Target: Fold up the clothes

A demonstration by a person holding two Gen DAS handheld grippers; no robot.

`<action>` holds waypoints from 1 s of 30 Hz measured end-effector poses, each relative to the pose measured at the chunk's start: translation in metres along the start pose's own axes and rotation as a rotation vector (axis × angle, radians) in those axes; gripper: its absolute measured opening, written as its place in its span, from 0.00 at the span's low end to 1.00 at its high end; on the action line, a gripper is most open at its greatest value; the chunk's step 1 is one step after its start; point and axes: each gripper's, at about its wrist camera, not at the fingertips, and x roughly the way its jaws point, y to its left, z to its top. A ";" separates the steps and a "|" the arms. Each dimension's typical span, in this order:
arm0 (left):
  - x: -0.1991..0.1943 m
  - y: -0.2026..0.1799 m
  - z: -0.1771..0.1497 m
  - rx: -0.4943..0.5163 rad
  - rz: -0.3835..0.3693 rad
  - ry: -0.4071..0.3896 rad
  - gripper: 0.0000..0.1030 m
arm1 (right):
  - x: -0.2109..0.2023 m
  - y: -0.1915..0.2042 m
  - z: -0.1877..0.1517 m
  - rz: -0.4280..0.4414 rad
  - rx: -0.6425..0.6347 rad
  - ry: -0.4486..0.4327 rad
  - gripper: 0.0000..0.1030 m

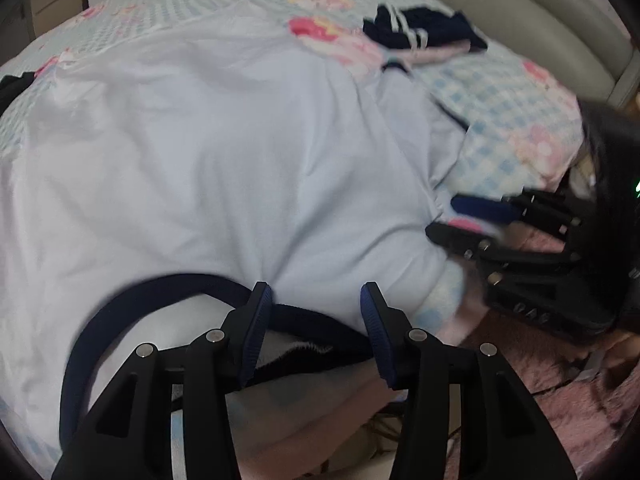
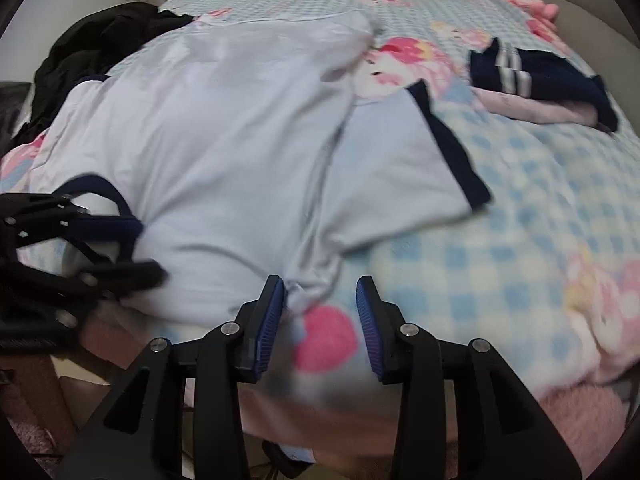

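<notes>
Black clothes pile [image 2: 92,36] sits far left on the bed [image 2: 540,208]. Pale blue tee [image 2: 224,152] lies spread flat mid-bed. Left gripper [image 1: 316,320] has its jaws spread over the navy collar [image 1: 120,304]; right gripper [image 2: 320,308] jaws are spread too, shoulder fabric just touching one pad. Navy striped garment [image 2: 540,72] lies far right.

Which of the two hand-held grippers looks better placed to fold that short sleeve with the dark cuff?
Probably the right hand-held gripper: it sits open at the T-shirt shoulder, just below the sleeve. The left hand-held gripper straddles the collar.
</notes>
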 end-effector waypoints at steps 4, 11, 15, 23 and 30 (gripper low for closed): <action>-0.009 -0.001 0.012 -0.003 -0.004 -0.097 0.51 | -0.028 0.007 -0.006 -0.009 -0.008 -0.137 0.37; 0.023 0.005 0.001 -0.031 0.064 0.090 0.52 | 0.003 0.017 -0.002 -0.010 0.004 -0.042 0.42; -0.003 0.011 -0.007 -0.041 0.034 0.056 0.53 | -0.019 -0.006 -0.014 0.068 0.110 -0.127 0.43; 0.021 0.024 0.013 -0.042 0.141 0.074 0.53 | 0.012 0.025 -0.005 0.007 -0.018 -0.042 0.44; -0.019 0.047 -0.017 -0.089 0.028 -0.029 0.53 | -0.006 -0.012 -0.012 0.022 0.157 -0.068 0.44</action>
